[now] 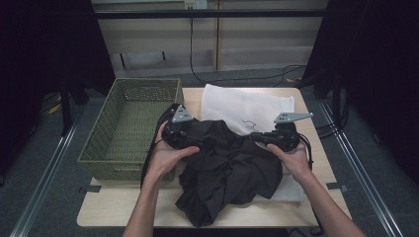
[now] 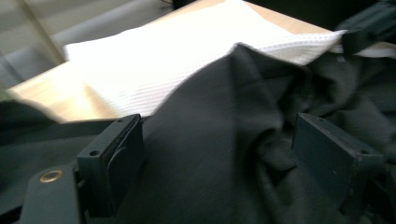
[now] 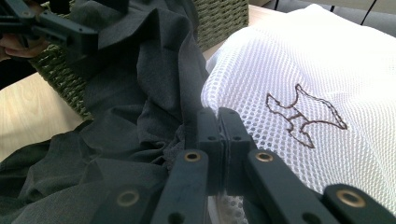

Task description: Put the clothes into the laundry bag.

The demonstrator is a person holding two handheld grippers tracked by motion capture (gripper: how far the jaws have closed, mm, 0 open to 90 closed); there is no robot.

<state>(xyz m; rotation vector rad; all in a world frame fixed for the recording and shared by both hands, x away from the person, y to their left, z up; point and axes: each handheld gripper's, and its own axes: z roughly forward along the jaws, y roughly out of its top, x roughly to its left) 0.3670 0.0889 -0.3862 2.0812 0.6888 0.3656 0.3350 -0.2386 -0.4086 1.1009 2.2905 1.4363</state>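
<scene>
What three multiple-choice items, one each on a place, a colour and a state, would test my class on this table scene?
1. Where does the basket stand?
A. at the table's left side
B. at the table's right side
C. on the white mesh bag

2. What colour is the crumpled cloth?
A. red
B. dark grey
C. yellow

3. How do the jaws of the left hand-held gripper stand?
A. open, cloth lying between them
B. pressed flat together
C. shut on the basket rim

Answers:
1 A: in the high view the green woven basket sits left of the white mesh bag.
2 B: every view shows it dark grey.
3 A: the left gripper view shows the jaws far apart over the cloth.
</scene>
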